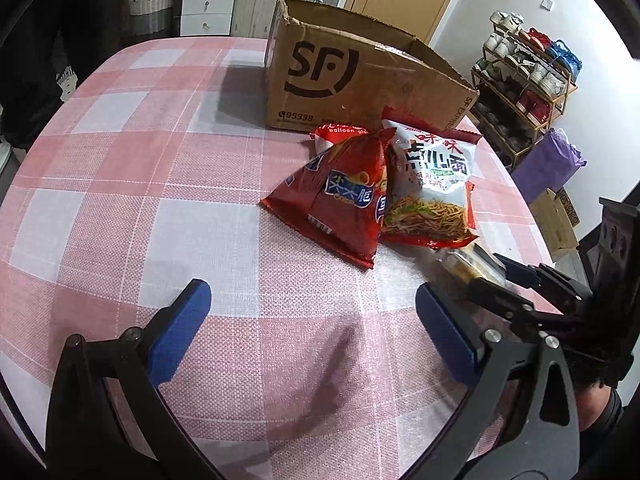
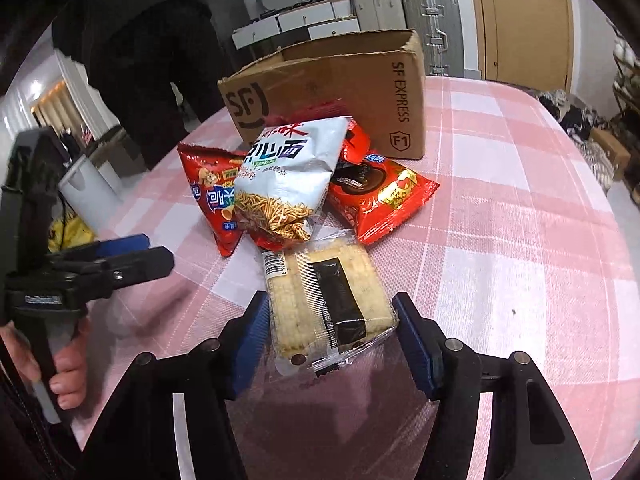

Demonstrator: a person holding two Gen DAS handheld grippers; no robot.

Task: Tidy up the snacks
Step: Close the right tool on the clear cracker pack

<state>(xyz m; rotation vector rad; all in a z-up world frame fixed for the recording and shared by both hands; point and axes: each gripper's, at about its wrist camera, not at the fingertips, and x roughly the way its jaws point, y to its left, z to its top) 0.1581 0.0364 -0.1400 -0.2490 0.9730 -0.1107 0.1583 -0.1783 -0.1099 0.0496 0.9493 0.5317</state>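
1. The right gripper (image 2: 328, 336) is angled downward over the checked tablecloth (image 2: 520, 240), and its blue pads are clamped on the two long sides of a clear-wrapped cracker pack (image 2: 320, 300).
2. The left gripper (image 1: 312, 332) is tilted down over bare cloth with its jaws spread wide and nothing between them; the hand (image 2: 68, 372) wrapped around its handle is seen at the left edge of the right wrist view.
3. The cracker pack is seen to be pale and rectangular, with a dark band across it and a barcode at its far end.
4. Just beyond it, a white noodle-snack bag (image 2: 288, 176) is leaned over two red bags (image 2: 212, 196), all heaped in front of the open cardboard box (image 2: 396, 92).
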